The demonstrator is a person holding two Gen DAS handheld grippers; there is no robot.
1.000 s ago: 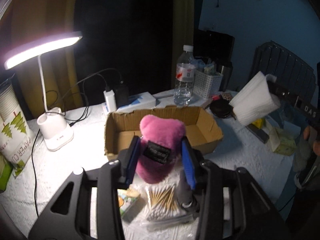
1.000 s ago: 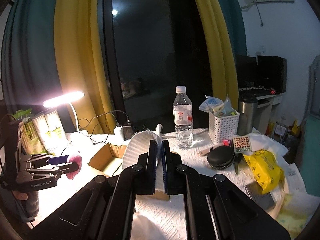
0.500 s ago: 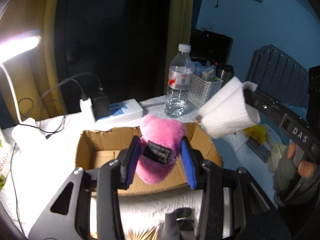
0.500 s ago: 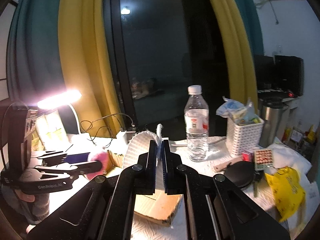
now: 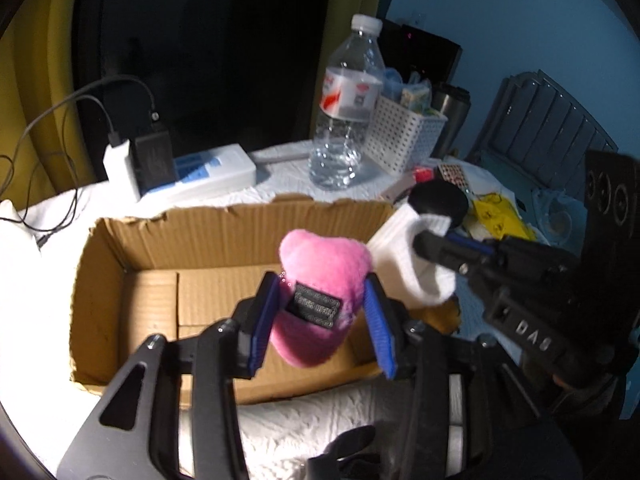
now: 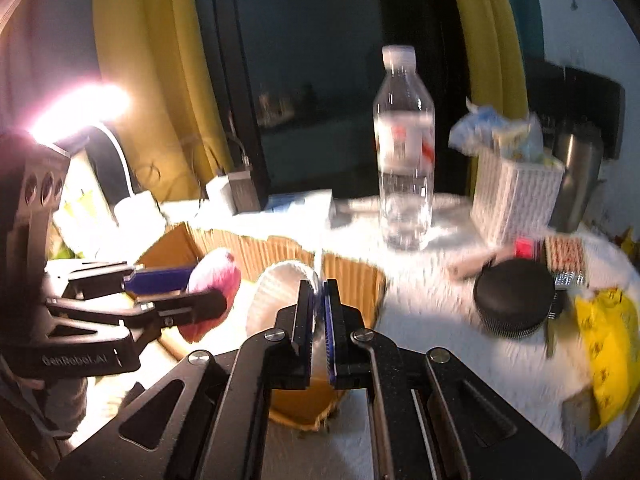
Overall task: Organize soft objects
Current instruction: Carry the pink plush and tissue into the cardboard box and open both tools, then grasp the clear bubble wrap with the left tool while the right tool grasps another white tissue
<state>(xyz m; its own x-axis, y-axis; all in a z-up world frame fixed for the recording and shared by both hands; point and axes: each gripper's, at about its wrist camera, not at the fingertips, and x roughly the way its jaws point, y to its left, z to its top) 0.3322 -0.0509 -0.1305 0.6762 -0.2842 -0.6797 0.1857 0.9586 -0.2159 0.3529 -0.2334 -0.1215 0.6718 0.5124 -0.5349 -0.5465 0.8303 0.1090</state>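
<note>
My left gripper (image 5: 320, 316) is shut on a pink plush heart (image 5: 324, 264) with a black label and holds it above the open cardboard box (image 5: 168, 240). My right gripper (image 6: 318, 316) is shut on a white sock (image 6: 276, 296) and holds it over the right end of the box (image 6: 352, 276). The sock (image 5: 416, 264) hangs just right of the plush in the left wrist view, with the right gripper (image 5: 424, 240) behind it. In the right wrist view the left gripper (image 6: 180, 292) and the plush (image 6: 216, 284) are at the left.
A water bottle (image 5: 348, 108), a white perforated basket (image 5: 404, 136), a charger with cables (image 5: 136, 160) and a white-blue box (image 5: 212, 172) stand behind the carton. A black round case (image 6: 516, 296) and yellow packet (image 6: 608, 340) lie at the right. A lit lamp (image 6: 80, 108) is at the left.
Both grippers have moved in over the box and lower. The sock has come from high at the right down next to the plush. The lamp has left the left wrist view.
</note>
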